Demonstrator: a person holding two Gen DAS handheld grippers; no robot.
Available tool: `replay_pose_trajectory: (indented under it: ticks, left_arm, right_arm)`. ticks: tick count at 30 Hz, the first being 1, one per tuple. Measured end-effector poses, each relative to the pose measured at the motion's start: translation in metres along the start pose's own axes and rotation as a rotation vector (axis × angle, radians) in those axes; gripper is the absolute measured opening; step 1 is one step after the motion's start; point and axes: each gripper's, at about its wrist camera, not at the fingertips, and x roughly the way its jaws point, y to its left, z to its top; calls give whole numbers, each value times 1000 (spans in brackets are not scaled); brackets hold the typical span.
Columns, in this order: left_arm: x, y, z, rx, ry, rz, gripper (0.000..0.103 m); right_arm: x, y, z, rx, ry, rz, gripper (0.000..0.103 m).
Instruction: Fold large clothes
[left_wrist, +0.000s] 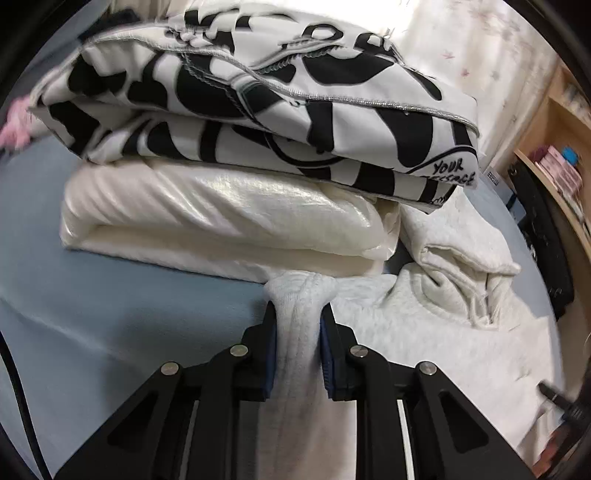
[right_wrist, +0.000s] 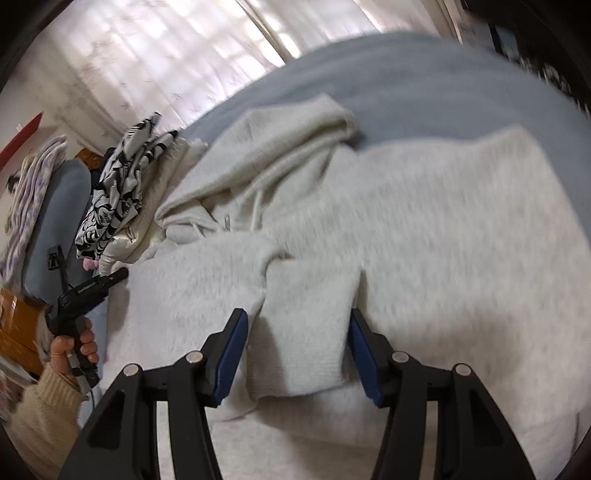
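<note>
A light grey hoodie (left_wrist: 424, 332) lies spread on the blue bed sheet (left_wrist: 110, 314), its hood and drawstring (left_wrist: 465, 273) bunched toward the back. My left gripper (left_wrist: 299, 310) is shut on a pinched-up fold at the hoodie's edge, and the fabric is squeezed between the blue pads. In the right wrist view the hoodie (right_wrist: 443, 221) fills the frame. My right gripper (right_wrist: 298, 314) stands open over a folded-in sleeve (right_wrist: 306, 332), whose cuff end lies between the fingers with a gap at the left pad. At far left a hand (right_wrist: 70, 347) holds the left gripper (right_wrist: 118, 275).
A stack of folded clothes sits just behind the hoodie: a black-and-white printed garment (left_wrist: 258, 92) on a cream padded one (left_wrist: 221, 214). A wooden shelf (left_wrist: 561, 166) stands to the right, and pale curtains (right_wrist: 166, 55) hang behind the bed.
</note>
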Motion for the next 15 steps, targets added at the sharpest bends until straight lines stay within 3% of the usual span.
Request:
replay_pose_trajectory:
  ticks: [3,8,10,15]
  left_arm:
    - [8,20,-8,-65,34,-35,22]
    - [-11,14,-9,-27,15,73,65]
    - [-27,10,-10,-8,20,87,65]
    - [-80,-28,-22,69,-67,156,65]
  right_arm:
    - [15,-2,-3,-37,39,-125,55]
    - [-2,-1,-2,-32,34,-118,55]
    - [-17,2,-2,-53,3,-118,55]
    - [-37,31,-2,-166,-55,-147,55]
